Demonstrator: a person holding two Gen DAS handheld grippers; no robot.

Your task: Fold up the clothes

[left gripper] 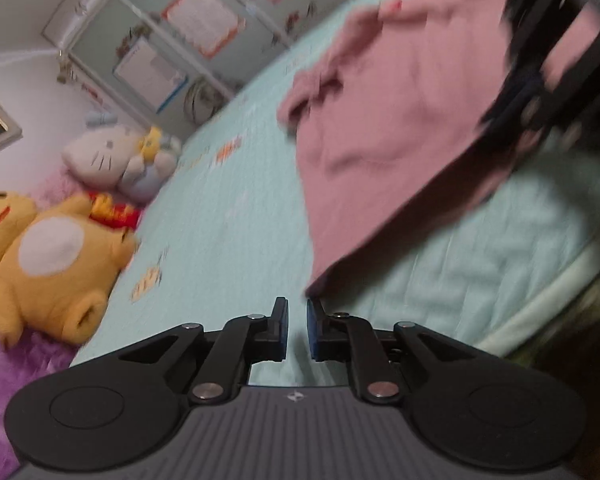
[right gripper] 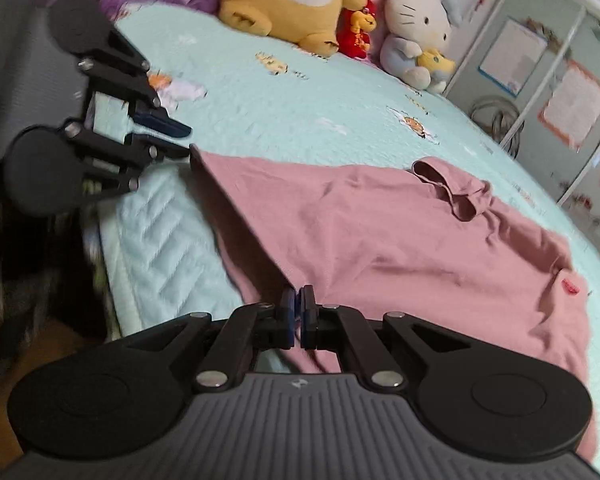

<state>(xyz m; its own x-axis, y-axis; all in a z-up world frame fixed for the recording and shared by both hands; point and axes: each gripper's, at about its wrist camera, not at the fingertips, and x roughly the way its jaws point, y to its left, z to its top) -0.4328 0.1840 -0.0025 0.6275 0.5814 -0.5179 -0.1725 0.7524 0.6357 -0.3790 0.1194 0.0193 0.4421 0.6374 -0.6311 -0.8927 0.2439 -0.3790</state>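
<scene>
Two grippers, one garment: you are working a pink shirt (right gripper: 380,240) on the bed (right gripper: 280,112).
Bed: the mint quilt carries everything; its near edge (right gripper: 140,240) runs just below your hands, with dark floor beyond.
Shirt: spread near that near edge, neck opening (right gripper: 452,188) toward the far side, hem toward you; no fold shows yet, so nearly all the folding looks left.
Open room: bare quilt between the shirt and the plush toys (right gripper: 300,0) at the head end gives you space to fold across.
Right gripper (right gripper: 299,312): fingers pinched tight on the shirt's hem.
Left gripper (left gripper: 297,330): fingers narrow with a small gap, nothing between them; the shirt's hem corner (left gripper: 312,288) sits just beyond the tips, ungrasped.
Risk: that corner lies close to the bed's edge, so you have little margin there.
</scene>
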